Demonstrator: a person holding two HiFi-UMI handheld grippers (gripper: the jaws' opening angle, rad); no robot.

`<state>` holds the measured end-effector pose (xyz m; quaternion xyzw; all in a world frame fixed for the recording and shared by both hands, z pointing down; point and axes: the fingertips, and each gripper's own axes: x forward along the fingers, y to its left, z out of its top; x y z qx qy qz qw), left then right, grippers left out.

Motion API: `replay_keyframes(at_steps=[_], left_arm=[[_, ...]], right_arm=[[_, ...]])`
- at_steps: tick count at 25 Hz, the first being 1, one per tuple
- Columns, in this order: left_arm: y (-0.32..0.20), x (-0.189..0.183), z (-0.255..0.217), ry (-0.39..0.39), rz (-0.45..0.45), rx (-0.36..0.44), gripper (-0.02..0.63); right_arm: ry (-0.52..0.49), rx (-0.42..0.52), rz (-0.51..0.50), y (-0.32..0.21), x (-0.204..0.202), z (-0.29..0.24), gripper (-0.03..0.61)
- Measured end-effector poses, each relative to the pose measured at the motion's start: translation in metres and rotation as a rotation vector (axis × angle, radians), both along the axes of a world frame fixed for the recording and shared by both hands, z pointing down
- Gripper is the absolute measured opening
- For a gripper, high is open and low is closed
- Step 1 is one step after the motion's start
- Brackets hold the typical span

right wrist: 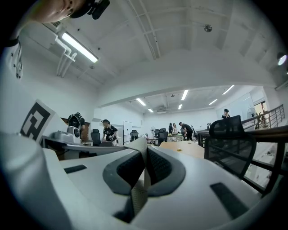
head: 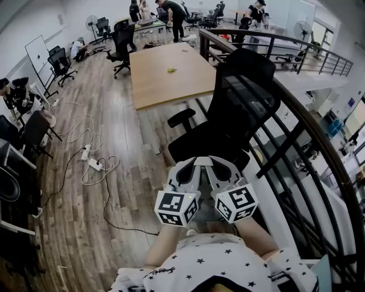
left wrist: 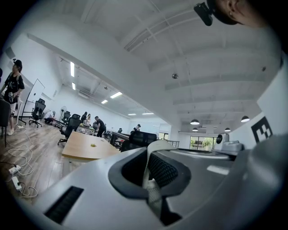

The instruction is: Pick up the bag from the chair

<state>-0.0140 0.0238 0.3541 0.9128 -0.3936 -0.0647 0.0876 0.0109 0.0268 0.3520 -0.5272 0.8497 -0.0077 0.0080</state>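
White with black stars, the shirt (head: 211,263) fills the bottom edge of the head view, and just past it both hands hold their tools side by side, nearly touching, with the two marker cubes (head: 177,207) facing up. The left gripper (head: 194,163) has its jaws pressed flat together with nothing between them; its own view shows the two grey pads meeting in one thin seam (left wrist: 157,143). The right gripper (head: 215,163) is the same, closed tight on nothing, its tips meeting in a seam in its own view (right wrist: 143,143). Both point level toward the black mesh chair (head: 242,100), which stands just beyond their tips, its seat nearest and its back rising away to the right. The seat is one dark mass, and I cannot tell a bag apart from it in any view.

Left of the chair runs the wooden plank floor (head: 122,137), with loose cables and white power strips (head: 94,164) lying on it. A dark curved railing (head: 319,154) sweeps along the right, close behind the chair. Beyond the chair stands a long wooden table (head: 165,85) with a small yellow thing (head: 170,69) on top. A whiteboard (head: 39,52) stands at the far left, and people (head: 174,14) stand among desks at the far end of the room
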Motion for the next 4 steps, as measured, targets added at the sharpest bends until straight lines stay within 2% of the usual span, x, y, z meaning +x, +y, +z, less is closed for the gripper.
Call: replay_keyframes(at_steps=[4], left_arm=[[-0.0056,-0.0027,0.0002,0.002,-0.001,0.002,0.014]], right_arm=[[-0.001,0.002,0.000,-0.0059,-0.0027,0.0004,-0.005]])
